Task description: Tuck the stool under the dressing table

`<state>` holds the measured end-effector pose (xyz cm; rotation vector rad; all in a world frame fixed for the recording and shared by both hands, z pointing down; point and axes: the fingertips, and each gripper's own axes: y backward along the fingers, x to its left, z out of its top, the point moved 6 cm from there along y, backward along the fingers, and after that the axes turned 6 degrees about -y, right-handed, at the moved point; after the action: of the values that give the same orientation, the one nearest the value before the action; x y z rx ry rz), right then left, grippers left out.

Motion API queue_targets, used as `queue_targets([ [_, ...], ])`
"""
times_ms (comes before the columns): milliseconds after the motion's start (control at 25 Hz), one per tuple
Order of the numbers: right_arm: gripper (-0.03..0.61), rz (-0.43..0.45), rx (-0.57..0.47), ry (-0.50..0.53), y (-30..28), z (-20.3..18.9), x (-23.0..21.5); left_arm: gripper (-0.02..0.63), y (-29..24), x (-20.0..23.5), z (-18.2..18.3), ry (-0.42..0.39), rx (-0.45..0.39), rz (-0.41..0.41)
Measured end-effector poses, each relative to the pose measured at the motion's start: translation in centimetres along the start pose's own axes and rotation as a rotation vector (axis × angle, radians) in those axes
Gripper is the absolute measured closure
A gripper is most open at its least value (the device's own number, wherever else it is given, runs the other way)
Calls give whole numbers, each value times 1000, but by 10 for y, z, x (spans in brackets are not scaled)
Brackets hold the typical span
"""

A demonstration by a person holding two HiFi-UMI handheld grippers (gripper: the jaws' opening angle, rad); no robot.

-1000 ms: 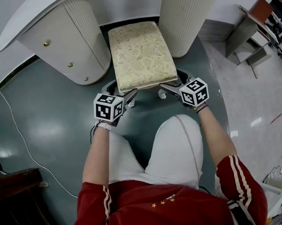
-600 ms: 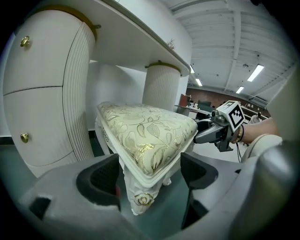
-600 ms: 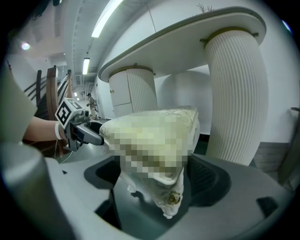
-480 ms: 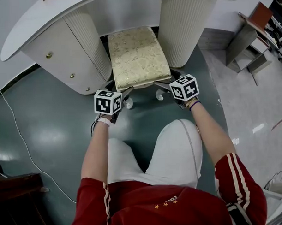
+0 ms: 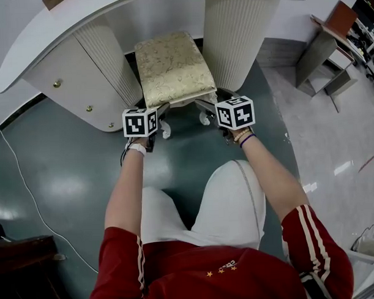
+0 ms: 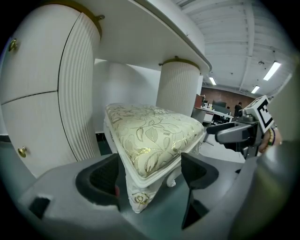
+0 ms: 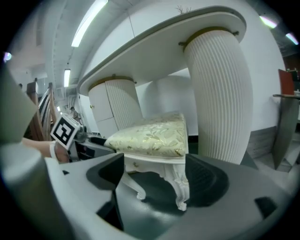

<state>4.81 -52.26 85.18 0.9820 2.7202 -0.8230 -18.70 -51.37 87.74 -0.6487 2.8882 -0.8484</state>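
The stool sat partly under the table, with narrow gaps to the pedestals. The left tongs gaped around its front corner. The right tongs were closing around a front leg.

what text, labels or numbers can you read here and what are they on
No words or numbers can be read in any view.
Left cube: black and white square markers, not text.
Right cube: the same kind of markers, not text.
Shirt: three gold stars with a small print beside them, too blurred to read.
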Motion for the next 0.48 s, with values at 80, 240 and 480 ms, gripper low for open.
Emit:
queue_targets([
  [80, 183, 14, -38, -27, 8, 10, 6, 188, -7, 5, 5, 5, 0, 21],
  [240, 189, 20, -104, -51, 22, 24, 14, 192, -17, 18, 17, 20, 7, 112],
  [480, 189, 48, -154, -106, 33, 25, 26, 267, -43, 36, 34, 68, -11, 252],
])
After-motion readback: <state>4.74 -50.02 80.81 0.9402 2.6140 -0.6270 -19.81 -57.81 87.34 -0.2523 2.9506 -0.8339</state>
